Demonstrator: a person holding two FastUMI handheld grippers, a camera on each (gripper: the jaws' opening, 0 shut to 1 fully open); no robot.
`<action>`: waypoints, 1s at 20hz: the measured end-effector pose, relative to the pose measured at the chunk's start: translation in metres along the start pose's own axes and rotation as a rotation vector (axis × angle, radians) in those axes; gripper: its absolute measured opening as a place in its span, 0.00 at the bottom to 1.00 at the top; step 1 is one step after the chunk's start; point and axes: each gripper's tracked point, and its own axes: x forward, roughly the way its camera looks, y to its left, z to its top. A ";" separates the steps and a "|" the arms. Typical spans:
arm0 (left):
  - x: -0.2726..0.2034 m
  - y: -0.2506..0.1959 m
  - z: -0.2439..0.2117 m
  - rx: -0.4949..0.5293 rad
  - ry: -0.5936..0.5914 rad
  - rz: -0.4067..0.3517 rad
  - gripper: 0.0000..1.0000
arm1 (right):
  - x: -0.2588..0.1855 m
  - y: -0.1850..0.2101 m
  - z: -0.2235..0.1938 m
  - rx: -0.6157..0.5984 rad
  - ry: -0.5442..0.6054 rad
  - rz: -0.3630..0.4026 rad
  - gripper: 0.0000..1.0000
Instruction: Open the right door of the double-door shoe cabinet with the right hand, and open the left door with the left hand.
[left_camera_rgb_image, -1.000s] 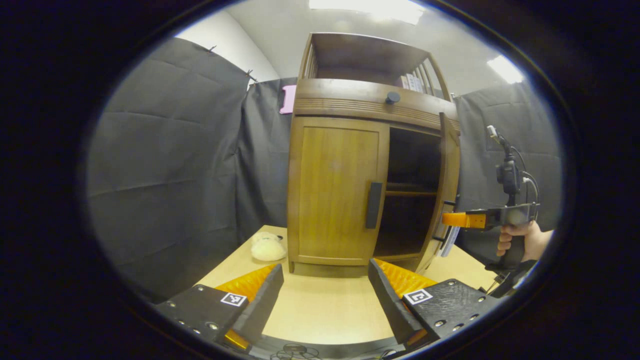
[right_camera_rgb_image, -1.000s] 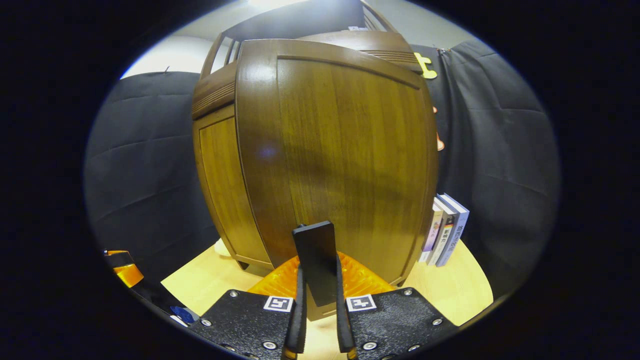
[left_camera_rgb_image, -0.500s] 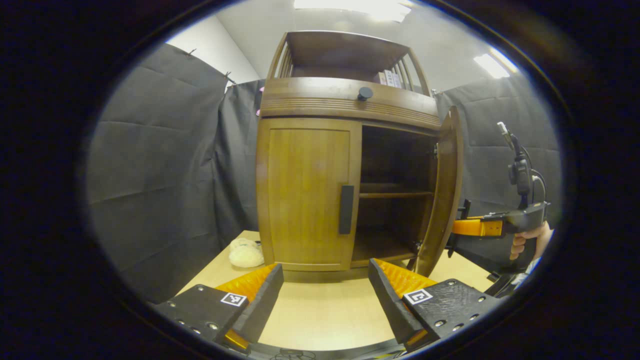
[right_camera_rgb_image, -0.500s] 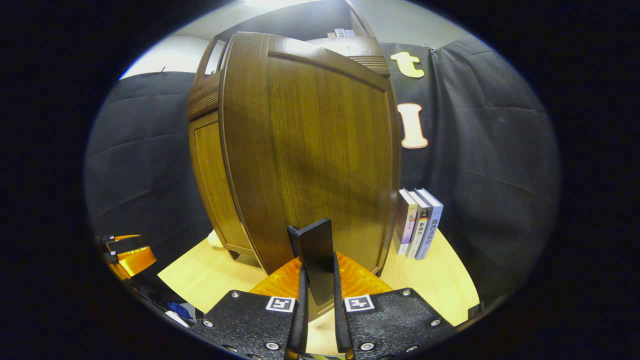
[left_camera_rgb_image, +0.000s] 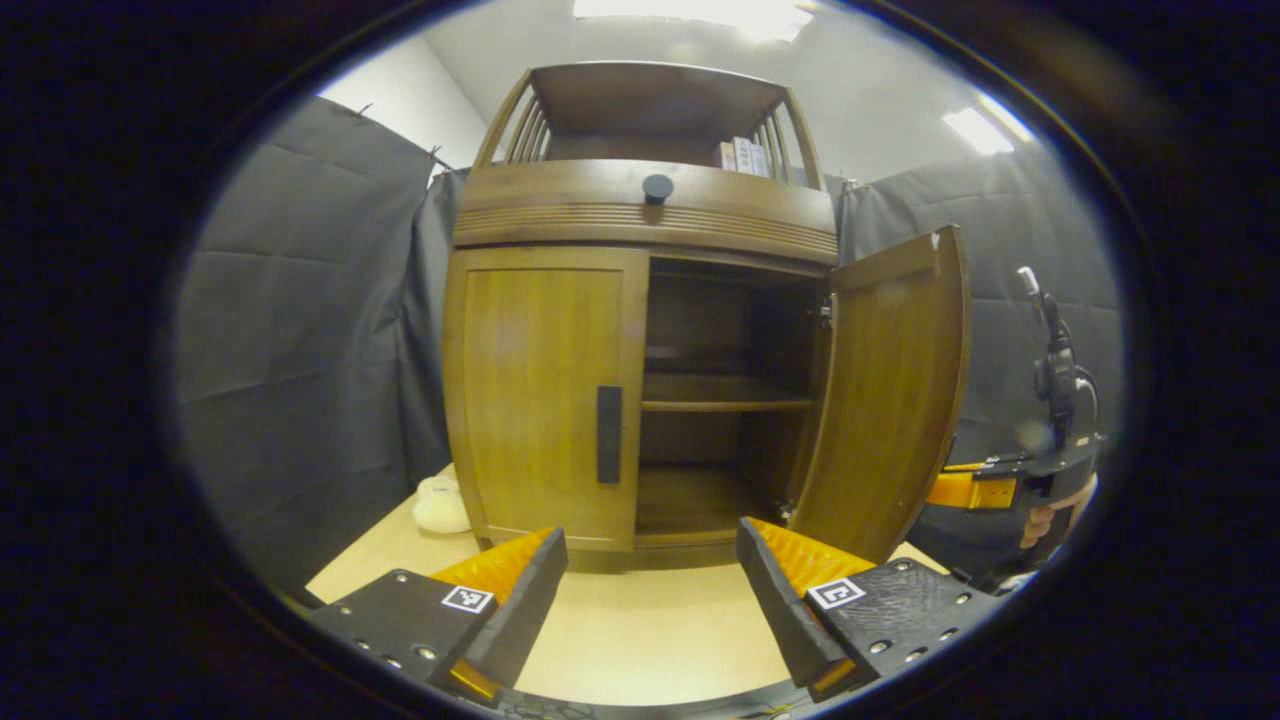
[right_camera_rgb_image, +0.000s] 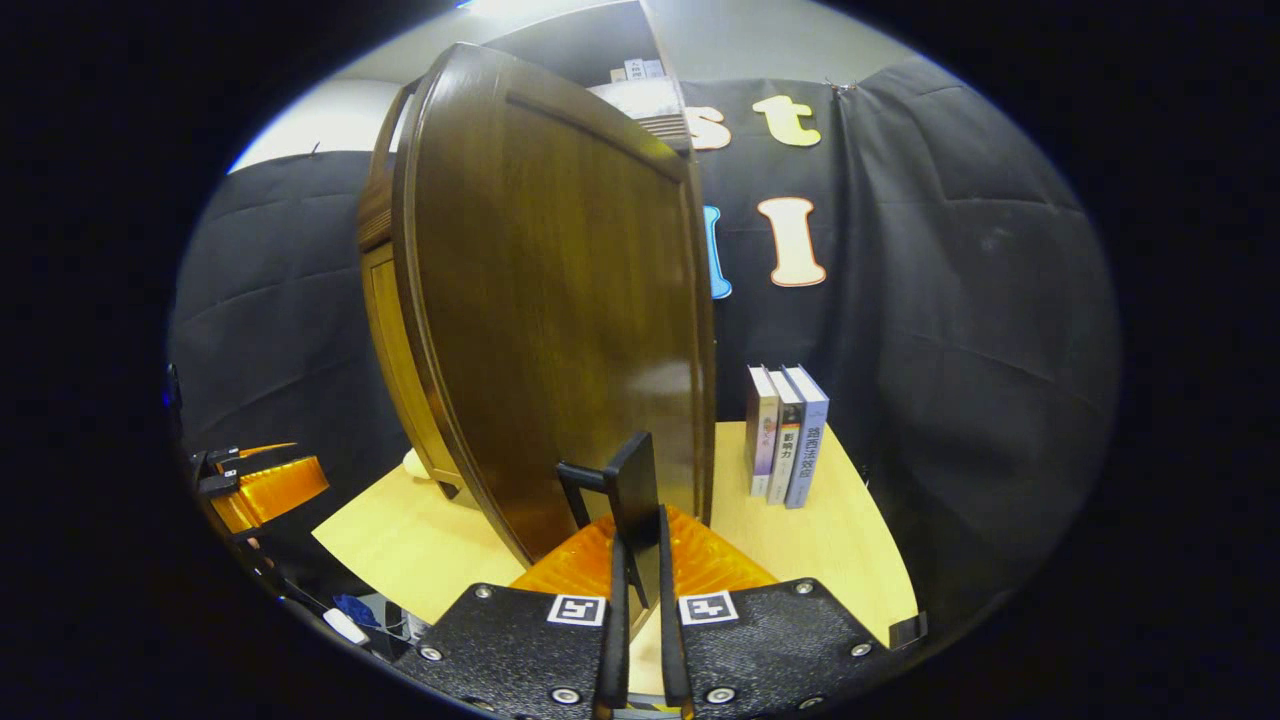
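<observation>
A wooden shoe cabinet (left_camera_rgb_image: 640, 215) stands on a light table. Its right door (left_camera_rgb_image: 885, 390) is swung wide open, showing dark shelves (left_camera_rgb_image: 725, 405) inside. The left door (left_camera_rgb_image: 540, 390) is closed, and its dark vertical handle (left_camera_rgb_image: 609, 434) is free. My left gripper (left_camera_rgb_image: 650, 590) is open, low in front of the cabinet and apart from it. In the right gripper view the right door (right_camera_rgb_image: 560, 320) looms close, and my right gripper (right_camera_rgb_image: 640, 560) is shut on its dark handle (right_camera_rgb_image: 635, 500). The right gripper (left_camera_rgb_image: 975, 490) and a hand also show behind the open door.
Three books (right_camera_rgb_image: 785, 435) stand upright on the table (right_camera_rgb_image: 830, 540) to the right of the cabinet. A pale soft object (left_camera_rgb_image: 438, 505) lies by the cabinet's left foot. Black cloth walls close in on all sides. The left gripper (right_camera_rgb_image: 265, 485) shows at far left.
The right door has swung from partly open to wide open, pulled by my right gripper. My left gripper's view has shifted so that the cabinet sits more centred; it stays open.
</observation>
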 end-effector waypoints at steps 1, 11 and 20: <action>0.001 -0.012 0.002 -0.003 0.004 0.000 1.00 | -0.001 -0.001 0.000 0.002 0.001 0.001 0.11; -0.005 -0.111 -0.010 -0.102 0.030 0.039 1.00 | -0.002 0.016 0.005 0.063 0.001 0.144 0.05; -0.021 -0.130 -0.018 -0.079 0.033 0.138 1.00 | 0.001 0.000 0.007 0.014 -0.023 0.194 0.05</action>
